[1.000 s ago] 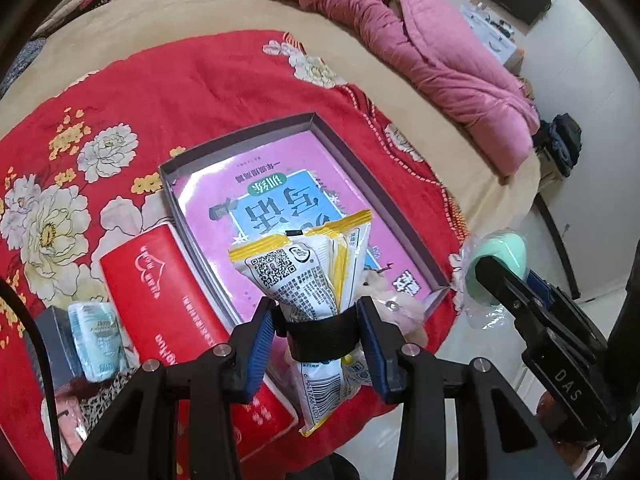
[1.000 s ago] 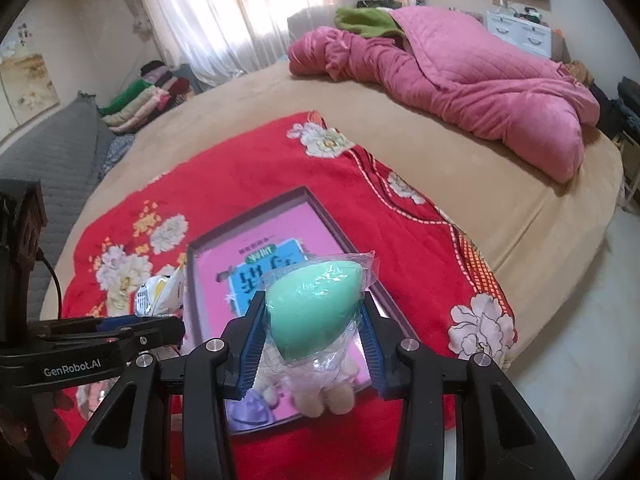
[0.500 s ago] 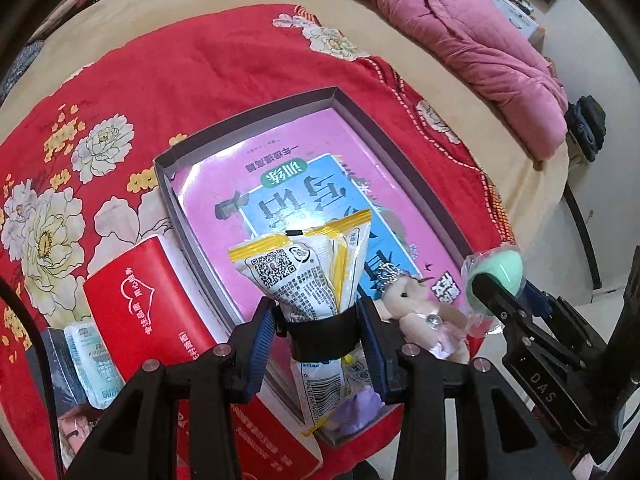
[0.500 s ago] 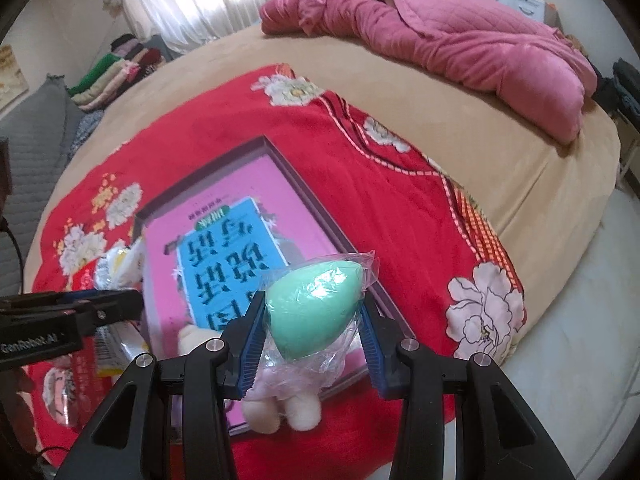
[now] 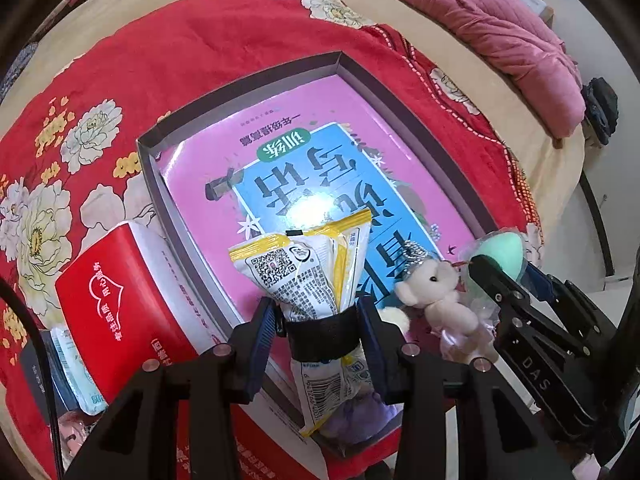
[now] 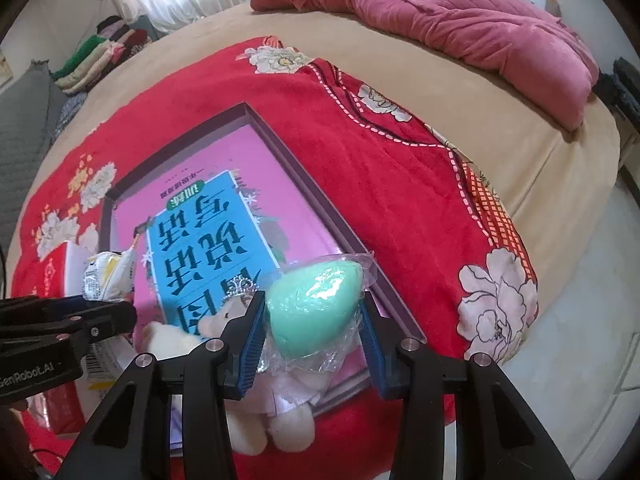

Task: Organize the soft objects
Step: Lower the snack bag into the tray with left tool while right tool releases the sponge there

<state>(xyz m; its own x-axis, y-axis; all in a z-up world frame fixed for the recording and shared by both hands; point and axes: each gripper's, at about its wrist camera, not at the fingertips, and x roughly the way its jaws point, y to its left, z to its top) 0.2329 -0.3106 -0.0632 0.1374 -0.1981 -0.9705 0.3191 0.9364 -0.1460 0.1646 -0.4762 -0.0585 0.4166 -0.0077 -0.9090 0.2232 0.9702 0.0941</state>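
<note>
A shallow purple box tray point(image 5: 240, 84) lies on a red floral blanket point(image 5: 208, 36) spread over a bed, and a pink and blue book point(image 5: 320, 168) covers the tray's floor.

The left gripper point(image 5: 320, 320) is closed about the pinched waist of a white and yellow snack packet point(image 5: 304, 268), which hangs over the tray's near edge. The packet is probably light, crinkly and easily crushed; its gathered middle, where the jaws grip, looks the firmest hold.

The right gripper point(image 6: 314, 320) is narrowed onto a mint-green egg-shaped sponge point(image 6: 314, 304) wrapped in loose clear plastic, above the tray's near right corner. The sponge appears very light and springy, and the film may slip, so squeezing the widest part of the body seems safest.

Just below the sponge, a small cream plush bear point(image 6: 256, 412) wearing a silver tiara lies at the tray's near edge, partly hanging over it. A purple soft item point(image 5: 352, 420) sits beside it, partly hidden.

Left of the tray rest a red tissue pack point(image 5: 116, 304) and a pale blue wipes packet point(image 5: 76, 372).
</note>
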